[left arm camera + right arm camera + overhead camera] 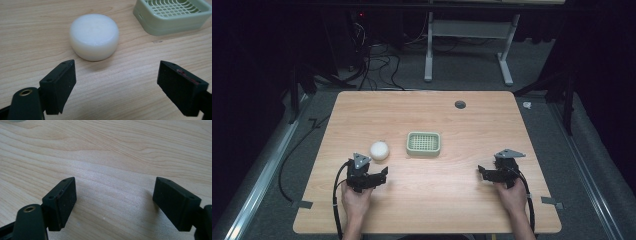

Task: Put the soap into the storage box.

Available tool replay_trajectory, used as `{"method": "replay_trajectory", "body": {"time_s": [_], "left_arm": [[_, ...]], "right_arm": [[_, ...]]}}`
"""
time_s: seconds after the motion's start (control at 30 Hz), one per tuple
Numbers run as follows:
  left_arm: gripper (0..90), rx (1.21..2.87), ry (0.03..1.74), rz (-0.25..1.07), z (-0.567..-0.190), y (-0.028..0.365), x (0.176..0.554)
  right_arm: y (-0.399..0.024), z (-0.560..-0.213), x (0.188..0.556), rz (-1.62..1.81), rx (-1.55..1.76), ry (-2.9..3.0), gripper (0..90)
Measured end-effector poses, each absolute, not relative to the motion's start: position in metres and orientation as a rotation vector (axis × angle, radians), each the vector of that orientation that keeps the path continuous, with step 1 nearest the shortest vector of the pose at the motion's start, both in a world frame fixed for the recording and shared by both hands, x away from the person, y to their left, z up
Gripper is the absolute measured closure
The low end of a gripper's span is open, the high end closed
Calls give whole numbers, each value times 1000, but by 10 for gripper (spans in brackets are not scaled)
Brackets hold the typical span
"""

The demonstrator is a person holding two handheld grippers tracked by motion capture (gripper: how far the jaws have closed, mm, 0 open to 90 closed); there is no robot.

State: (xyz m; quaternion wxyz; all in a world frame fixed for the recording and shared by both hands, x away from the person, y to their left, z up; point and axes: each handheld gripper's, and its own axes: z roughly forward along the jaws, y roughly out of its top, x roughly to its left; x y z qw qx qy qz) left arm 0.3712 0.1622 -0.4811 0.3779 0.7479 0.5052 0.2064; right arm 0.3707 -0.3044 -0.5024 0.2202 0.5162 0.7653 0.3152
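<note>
At the left side of the wooden table (362, 107), the person's left hand (355, 199) is holding the left gripper (381, 176) low over the wood. Its jaws are standing wide apart and nothing is between them. In the left gripper view, the two black jaws are rising from the bottom, and the white round soap (94, 36) is lying just ahead of them, a little toward the left jaw, not touching any of them. The soap is sitting flat on the table, like a thick smooth disc with rounded edge.

In the high view, the same soap (379, 150) is resting just beside the grey plate of the left gripper, on its far side.

Going to the right, the pale green soap dish (423, 143) is lying near the middle of the table, close to the soap but apart from it. The dish is rectangular and is having a grid bottom. In the left gripper view the dish (172, 15) is showing in the upper right corner, beyond the soap.

Farther right, the person's right hand (513, 196) is holding the right gripper (482, 171) over the right part of the table, well apart from the dish and the soap. In the right gripper view its jaws are also spreading wide, and bare wood is lying between them.
</note>
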Motion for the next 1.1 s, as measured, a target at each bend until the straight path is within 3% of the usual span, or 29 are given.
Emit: {"method": "replay_trajectory", "body": {"time_s": [1.1], "left_arm": [[154,1950,1374,521,-481,150,445]], "right_arm": [[-304,-502,371,869,1428,2118,199]]}}
